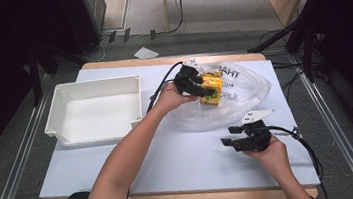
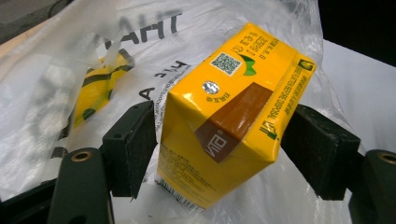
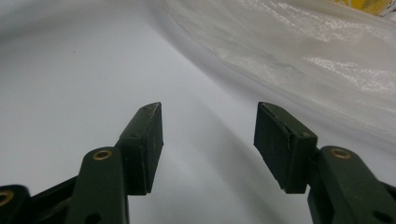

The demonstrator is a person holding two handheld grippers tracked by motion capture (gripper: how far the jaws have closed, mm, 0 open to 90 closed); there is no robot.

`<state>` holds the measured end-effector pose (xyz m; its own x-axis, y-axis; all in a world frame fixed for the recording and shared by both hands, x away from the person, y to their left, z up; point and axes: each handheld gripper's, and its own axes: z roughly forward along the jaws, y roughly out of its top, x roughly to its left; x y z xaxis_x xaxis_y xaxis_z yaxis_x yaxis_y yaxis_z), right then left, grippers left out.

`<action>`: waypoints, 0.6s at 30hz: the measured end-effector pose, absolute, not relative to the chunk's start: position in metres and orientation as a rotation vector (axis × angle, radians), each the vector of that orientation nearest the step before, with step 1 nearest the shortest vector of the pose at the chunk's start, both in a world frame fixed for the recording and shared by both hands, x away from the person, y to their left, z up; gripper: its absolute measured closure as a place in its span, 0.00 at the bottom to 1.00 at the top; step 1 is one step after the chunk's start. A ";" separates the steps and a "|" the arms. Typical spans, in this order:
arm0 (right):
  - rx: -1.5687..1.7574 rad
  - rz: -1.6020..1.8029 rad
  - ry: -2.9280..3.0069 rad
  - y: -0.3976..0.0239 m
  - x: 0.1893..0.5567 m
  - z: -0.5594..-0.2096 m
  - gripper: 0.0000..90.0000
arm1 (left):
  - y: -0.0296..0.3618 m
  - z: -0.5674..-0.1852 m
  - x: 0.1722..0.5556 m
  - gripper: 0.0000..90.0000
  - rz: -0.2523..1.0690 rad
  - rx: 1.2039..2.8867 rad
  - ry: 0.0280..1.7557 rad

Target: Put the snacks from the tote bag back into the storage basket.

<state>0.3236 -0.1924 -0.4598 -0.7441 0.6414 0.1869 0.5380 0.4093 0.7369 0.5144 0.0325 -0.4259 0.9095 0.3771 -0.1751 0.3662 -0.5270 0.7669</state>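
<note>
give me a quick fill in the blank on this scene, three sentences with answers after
1. The carton between the jaws of the left gripper is mostly ____ in colour.
2. The carton lies on a clear plastic ____.
3. The white tray stands to the ____ of the bag in the high view.

Missing words: yellow; bag; left

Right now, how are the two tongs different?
The left tongs have a yellow drink carton between their pads, over the plastic bag; the right tongs have nothing between theirs. The left ones reach far across the table; the right ones sit near the person. Both are black and spread wide.
</note>
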 end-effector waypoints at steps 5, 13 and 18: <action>1.074 1.248 2.533 -0.193 0.323 -0.461 0.48 | 0.027 -0.432 0.514 0.29 0.018 2.182 0.512; 1.085 1.245 2.535 -0.194 0.324 -0.462 0.48 | 0.023 -0.434 0.513 0.30 0.021 2.182 0.516; 1.085 1.244 2.535 -0.194 0.325 -0.462 0.49 | 0.022 -0.433 0.512 0.32 0.029 2.194 0.533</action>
